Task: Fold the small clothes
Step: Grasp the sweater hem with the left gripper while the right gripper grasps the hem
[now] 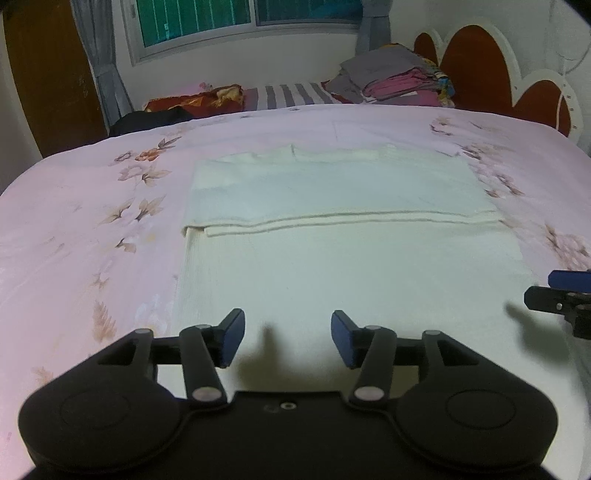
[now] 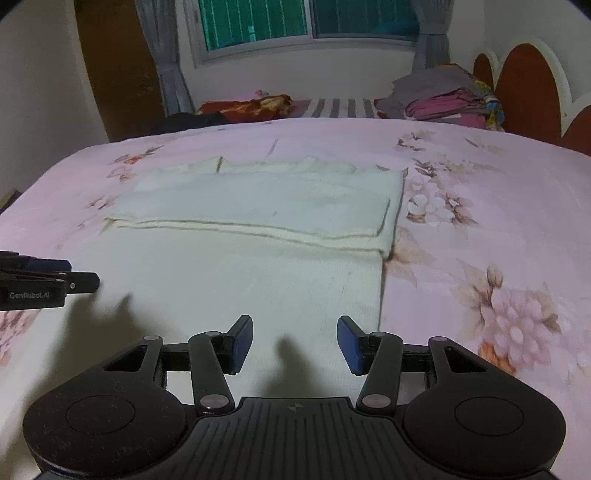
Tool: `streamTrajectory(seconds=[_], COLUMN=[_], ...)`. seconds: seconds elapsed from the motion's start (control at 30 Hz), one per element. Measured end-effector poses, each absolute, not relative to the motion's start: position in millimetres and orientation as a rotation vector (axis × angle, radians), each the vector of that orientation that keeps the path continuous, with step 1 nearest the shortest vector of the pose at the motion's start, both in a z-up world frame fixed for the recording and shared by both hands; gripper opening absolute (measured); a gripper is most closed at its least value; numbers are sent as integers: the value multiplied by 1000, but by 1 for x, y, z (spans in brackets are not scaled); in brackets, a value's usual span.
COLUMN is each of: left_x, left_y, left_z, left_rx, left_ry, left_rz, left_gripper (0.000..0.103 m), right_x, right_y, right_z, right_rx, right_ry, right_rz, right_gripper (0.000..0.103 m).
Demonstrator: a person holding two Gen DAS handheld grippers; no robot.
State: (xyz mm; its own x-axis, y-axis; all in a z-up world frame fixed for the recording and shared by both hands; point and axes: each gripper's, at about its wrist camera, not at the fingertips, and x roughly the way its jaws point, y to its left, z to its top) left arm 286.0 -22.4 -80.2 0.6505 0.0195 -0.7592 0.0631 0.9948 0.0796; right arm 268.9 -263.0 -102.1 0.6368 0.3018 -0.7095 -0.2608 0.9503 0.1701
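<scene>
left claw [image 1: 288,338] above cream garment [image 1: 332,229]

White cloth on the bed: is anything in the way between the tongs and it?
Nothing visible. Both the left tongs and right tongs hang open right above the white cloth, with only their shadows on it.

Bedroom around a pink floral bedspread [image 1: 92,229]

Beyond the bedspread's far edge lie a striped sheet [image 1: 288,94], a red patterned cloth [image 1: 192,99] and a dark cloth [image 1: 147,120]; a clothes pile [image 1: 399,79] sits far right beside the headboard [image 1: 476,62], under the window [image 1: 243,18].
</scene>
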Motion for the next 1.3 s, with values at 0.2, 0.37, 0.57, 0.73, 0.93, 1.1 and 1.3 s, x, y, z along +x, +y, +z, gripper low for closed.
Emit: streamTrajectory(seconds=[0.2,0.37,0.57,0.73,0.93,1.1,1.3], left_x=[246,217,172,137,104,85,75], left_y=[-19,-11,10,33,58,75,88], left_z=[-76,-78,-80,-81,-82,-91,-102], left_rx=[126,102,83,56,5,-24,-78], left_ry=[867,886,889,892,895,923,950], left_rz=[-58,-100,-111,-100,-83,-61,-62], left_gripper=[56,56,59,59,61,61,59], right_x=[230,193,144,107,72,48,32], right_y=[-266,-263,-263,-262,-257,-257,-263], right_z=[-93,-88,-83,-84,-86,-84,-93], right_rx=[53,54,58,51,58,40,49], right_ry=[816,820,829,856,861,827,856], right_rz=[338,334,288,249,206,168,125], right_gripper=[51,51,51,51,51,85,85])
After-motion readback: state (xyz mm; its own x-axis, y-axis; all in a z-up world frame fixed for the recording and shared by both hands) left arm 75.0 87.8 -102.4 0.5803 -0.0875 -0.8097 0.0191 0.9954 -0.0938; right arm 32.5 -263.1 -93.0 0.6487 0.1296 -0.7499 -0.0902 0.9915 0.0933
